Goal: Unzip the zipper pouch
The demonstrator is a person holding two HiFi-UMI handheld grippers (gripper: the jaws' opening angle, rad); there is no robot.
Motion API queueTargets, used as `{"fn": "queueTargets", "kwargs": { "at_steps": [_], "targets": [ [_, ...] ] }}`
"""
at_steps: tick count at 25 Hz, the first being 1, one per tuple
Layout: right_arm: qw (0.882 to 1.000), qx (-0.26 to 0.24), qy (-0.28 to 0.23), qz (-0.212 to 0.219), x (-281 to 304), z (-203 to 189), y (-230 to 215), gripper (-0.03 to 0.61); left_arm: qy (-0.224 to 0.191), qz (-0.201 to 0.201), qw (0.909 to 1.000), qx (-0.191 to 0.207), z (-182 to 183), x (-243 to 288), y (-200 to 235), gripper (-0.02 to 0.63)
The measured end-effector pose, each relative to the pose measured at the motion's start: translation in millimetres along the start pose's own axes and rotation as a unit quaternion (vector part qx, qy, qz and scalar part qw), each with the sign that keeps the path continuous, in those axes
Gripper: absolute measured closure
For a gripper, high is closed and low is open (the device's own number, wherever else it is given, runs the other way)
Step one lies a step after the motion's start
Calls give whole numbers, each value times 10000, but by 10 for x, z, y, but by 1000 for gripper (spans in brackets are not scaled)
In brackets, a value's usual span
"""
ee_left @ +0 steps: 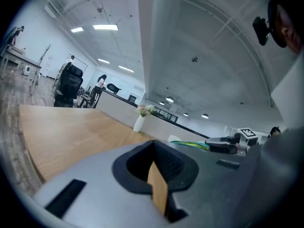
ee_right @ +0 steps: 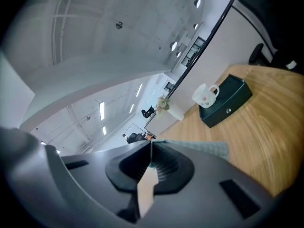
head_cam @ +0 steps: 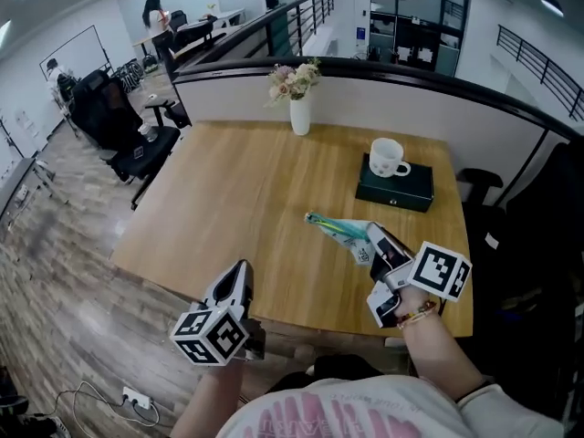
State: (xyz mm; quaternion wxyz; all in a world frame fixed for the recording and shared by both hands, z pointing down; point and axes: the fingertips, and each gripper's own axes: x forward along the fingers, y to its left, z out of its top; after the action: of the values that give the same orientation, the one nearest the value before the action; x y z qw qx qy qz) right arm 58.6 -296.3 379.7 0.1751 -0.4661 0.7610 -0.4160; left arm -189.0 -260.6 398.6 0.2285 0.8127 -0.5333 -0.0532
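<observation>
The zipper pouch (head_cam: 336, 228), teal and white, hangs in the air above the right part of the wooden table (head_cam: 237, 199). My right gripper (head_cam: 370, 237) is shut on its near end. In the right gripper view (ee_right: 151, 150) teal cloth of the pouch (ee_right: 202, 147) runs out from between the closed jaws. My left gripper (head_cam: 240, 270) sits low at the table's front edge, left of the pouch and apart from it. Its jaws (ee_left: 153, 144) are shut with nothing between them. From the left gripper view the pouch (ee_left: 189, 145) shows off to the right.
A white vase of flowers (head_cam: 298, 106) stands at the table's far edge. A white mug (head_cam: 388, 158) sits on a dark box (head_cam: 392, 190) at the far right. Office chairs (head_cam: 128, 130) stand left of the table, another chair (head_cam: 479, 185) at the right.
</observation>
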Motion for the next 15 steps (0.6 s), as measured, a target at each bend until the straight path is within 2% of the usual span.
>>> {"fn": "queueTargets", "kwargs": {
  "at_steps": [4, 7, 11, 15],
  "targets": [
    [9986, -319, -413, -71, -267, 189, -48, 571, -146, -193, 9997, 65, 33, 9, -300, 611],
    [9962, -608, -617, -78, -483, 235, -40, 569, -154, -170, 9997, 131, -39, -34, -485, 611],
    [9933, -897, -717, -143, -795, 241, -34, 569, -278, -255, 9992, 138, -91, -199, -783, 611],
    [9913, -1176, -574, -134, -1077, 186, -21, 569, -275, -268, 9992, 92, -237, -376, -1055, 611]
  ]
}}
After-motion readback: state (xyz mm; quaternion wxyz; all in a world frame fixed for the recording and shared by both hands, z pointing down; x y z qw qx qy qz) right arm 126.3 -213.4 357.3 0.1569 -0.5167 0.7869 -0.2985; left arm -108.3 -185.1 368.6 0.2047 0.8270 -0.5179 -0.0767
